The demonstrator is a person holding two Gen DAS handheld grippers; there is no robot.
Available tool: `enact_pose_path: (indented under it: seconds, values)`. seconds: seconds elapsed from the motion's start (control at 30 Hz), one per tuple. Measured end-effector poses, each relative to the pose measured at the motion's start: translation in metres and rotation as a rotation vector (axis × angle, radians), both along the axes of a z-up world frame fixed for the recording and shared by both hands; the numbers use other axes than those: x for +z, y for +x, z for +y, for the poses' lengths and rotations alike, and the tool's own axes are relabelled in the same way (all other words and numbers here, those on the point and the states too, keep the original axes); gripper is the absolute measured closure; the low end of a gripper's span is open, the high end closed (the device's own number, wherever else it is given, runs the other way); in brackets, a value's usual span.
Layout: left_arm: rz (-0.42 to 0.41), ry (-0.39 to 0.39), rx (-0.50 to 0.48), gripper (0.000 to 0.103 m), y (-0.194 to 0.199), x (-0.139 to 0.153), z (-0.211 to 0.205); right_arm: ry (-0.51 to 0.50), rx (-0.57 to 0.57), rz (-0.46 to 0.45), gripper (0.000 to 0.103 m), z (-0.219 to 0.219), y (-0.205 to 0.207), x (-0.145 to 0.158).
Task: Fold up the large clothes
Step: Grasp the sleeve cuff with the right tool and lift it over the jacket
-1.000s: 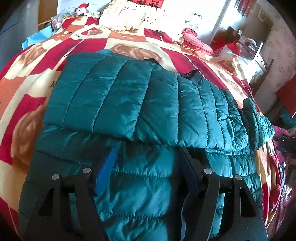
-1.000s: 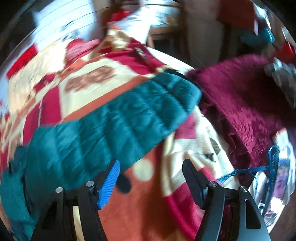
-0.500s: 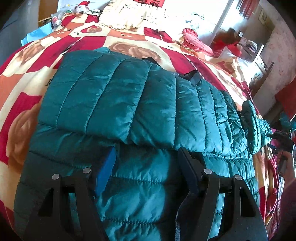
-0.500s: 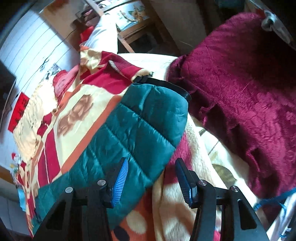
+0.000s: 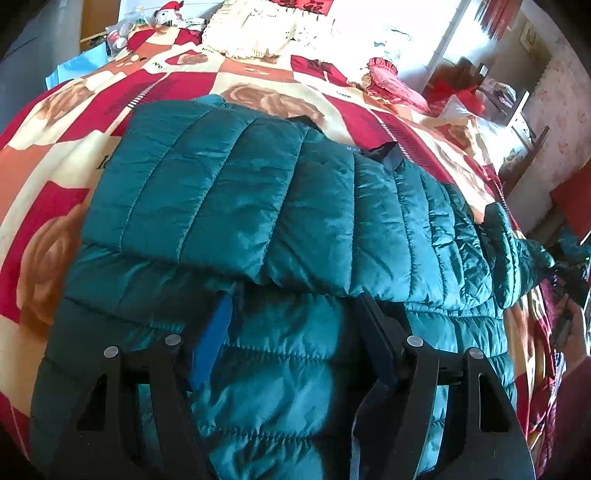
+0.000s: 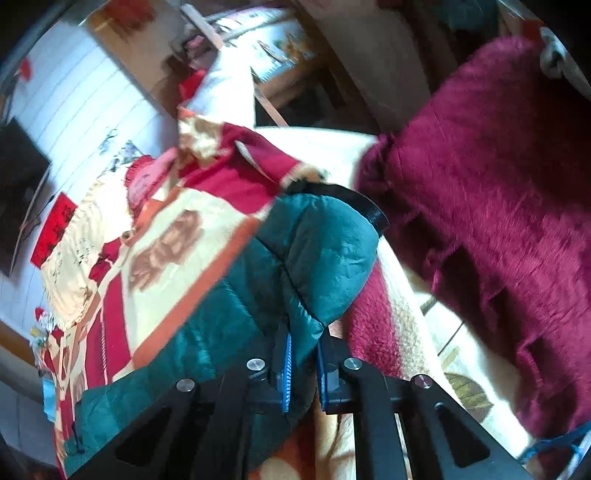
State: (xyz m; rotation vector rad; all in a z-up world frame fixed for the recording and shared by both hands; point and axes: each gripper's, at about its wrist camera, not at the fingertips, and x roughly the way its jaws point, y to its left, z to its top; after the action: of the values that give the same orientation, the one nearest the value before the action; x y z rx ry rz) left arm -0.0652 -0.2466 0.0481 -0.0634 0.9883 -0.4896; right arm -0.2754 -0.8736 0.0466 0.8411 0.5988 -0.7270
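A teal quilted puffer jacket (image 5: 258,206) lies spread on a bed covered by a red, orange and cream rose blanket (image 5: 55,147). One part of the jacket is folded over its body. My left gripper (image 5: 295,325) is open, its fingers resting on the jacket just below the folded edge. In the right wrist view the jacket's sleeve (image 6: 295,266) with a black cuff (image 6: 369,206) stretches across the blanket. My right gripper (image 6: 303,369) is shut on the sleeve's edge near the cuff.
A dark red plush blanket (image 6: 498,203) lies to the right of the sleeve. Cream lace pillows (image 5: 273,33) and a pink cushion (image 5: 391,81) sit at the bed's far end. Furniture (image 5: 517,107) stands at the right.
My right gripper moved in on the sleeve end and closed on it. My left gripper stayed open and shifted slightly forward over the jacket.
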Motion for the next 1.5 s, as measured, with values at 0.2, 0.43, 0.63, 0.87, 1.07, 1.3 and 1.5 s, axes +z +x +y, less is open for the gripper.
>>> enact_pose_path:
  seconds: [0.2, 0.43, 0.63, 0.87, 1.07, 1.3, 1.5]
  values:
    - [-0.025, -0.017, 0.009, 0.034, 0.0, 0.012, 0.009, -0.123, 0.104, -0.112, 0.095, 0.043, -0.017, 0.064]
    - [-0.037, -0.049, 0.035, 0.034, 0.0, 0.025, 0.029, -0.235, 0.266, -0.15, 0.095, 0.115, -0.014, 0.12]
    - [-0.064, -0.045, 0.044, 0.034, -0.004, 0.033, 0.047, -0.289, 0.403, -0.125, 0.095, 0.182, 0.008, 0.137]
    - [-0.078, -0.048, 0.087, 0.034, -0.002, 0.037, 0.075, -0.301, 0.552, -0.105, 0.095, 0.254, 0.039, 0.131]
    - [-0.072, -0.062, 0.125, 0.034, 0.003, 0.035, 0.096, -0.263, 0.7, -0.094, 0.095, 0.314, 0.075, 0.114]
    - [-0.056, -0.056, 0.145, 0.034, 0.007, 0.026, 0.107, -0.211, 0.856, -0.094, 0.095, 0.395, 0.126, 0.088]
    - [-0.039, -0.049, 0.166, 0.034, 0.011, 0.018, 0.115, -0.163, 0.959, -0.069, 0.095, 0.461, 0.167, 0.054]
